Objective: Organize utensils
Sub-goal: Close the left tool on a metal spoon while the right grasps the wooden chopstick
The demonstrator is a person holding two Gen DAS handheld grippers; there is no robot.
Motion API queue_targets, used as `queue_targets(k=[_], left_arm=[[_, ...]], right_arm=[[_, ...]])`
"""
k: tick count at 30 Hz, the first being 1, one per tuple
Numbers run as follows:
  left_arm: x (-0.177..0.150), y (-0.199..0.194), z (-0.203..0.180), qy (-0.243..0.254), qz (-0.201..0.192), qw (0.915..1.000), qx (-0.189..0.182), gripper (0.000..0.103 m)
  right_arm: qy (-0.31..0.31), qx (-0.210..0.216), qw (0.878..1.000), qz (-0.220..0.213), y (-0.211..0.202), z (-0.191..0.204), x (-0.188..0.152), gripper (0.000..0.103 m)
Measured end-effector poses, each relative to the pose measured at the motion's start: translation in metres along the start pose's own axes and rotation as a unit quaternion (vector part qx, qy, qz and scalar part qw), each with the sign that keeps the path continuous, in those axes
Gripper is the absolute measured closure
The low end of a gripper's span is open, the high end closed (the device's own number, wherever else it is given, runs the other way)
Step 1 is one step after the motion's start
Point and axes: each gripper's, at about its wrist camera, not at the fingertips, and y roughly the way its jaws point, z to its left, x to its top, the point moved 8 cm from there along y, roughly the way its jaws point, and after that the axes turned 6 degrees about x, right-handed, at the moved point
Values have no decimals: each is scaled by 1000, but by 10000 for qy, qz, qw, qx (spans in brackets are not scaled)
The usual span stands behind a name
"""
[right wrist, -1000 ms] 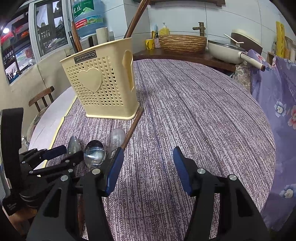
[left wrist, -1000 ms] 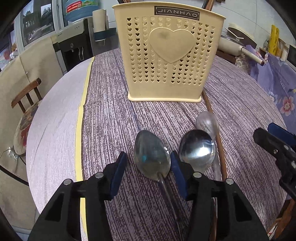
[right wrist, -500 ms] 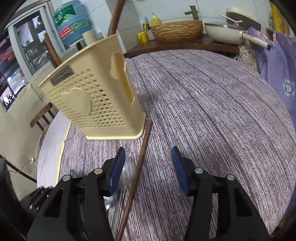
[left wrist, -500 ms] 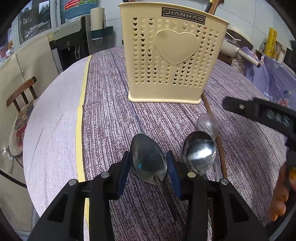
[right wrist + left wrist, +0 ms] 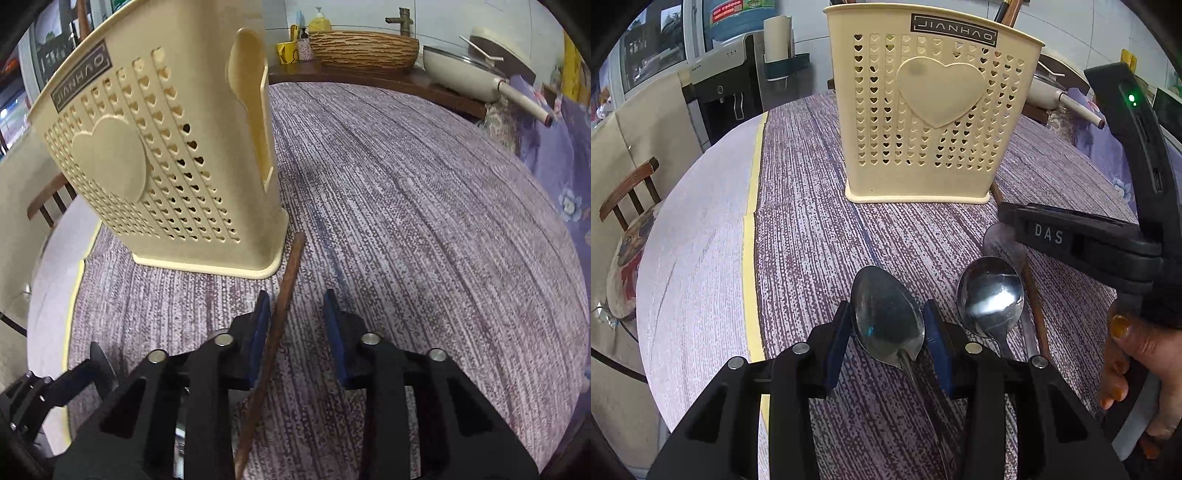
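My left gripper point(image 5: 886, 321) is shut on the bowl of a metal spoon point(image 5: 882, 314) that lies on the purple tablecloth point(image 5: 812, 240); both blue pads touch the bowl's edges. A second spoon point(image 5: 990, 295) lies just to its right, and a third point(image 5: 997, 240) is partly hidden behind my right gripper's black body. My right gripper point(image 5: 295, 299) straddles a brown wooden chopstick point(image 5: 284, 295) lying near the cream perforated utensil holder point(image 5: 166, 166). Its jaws are closing; the stick sits by the left pad, with a gap to the right pad.
The holder point(image 5: 923, 110) stands upright ahead, with wooden sticks in it. A hand point(image 5: 1137, 362) grips the right tool. A wooden chair point(image 5: 628, 184) stands off the table's left edge. A pan point(image 5: 461, 74) and woven basket point(image 5: 362, 48) sit on the far counter.
My left jaws narrowed onto the spoon's bowl. My right gripper moved left and forward from bare cloth to over the chopstick, and its jaws narrowed.
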Motion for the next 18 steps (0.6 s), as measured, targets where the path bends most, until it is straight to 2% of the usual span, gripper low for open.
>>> queue_targets(k=[1,3,4,9,18], left_arm=[[-1,0,-1,-3,3,10000,-11,63],[0,0,0,-16,10,10000,-34,63],[0,0,0,-18,17,10000,-36,63],[1,1,0,-28,29,10000,-7,63],[2,2,-2,14,89,9999,94,63]], right_arm=[[-59,19,10000,-3,0,-1,-1,80],[-96,53,9999,36,-2,-7,-2,90],[-67,84,9999,69,-3,-11,-2,90],[100,259,9995,146,-4,-20,0,90],[-19,-91,9999,88,3,-12,6,90]])
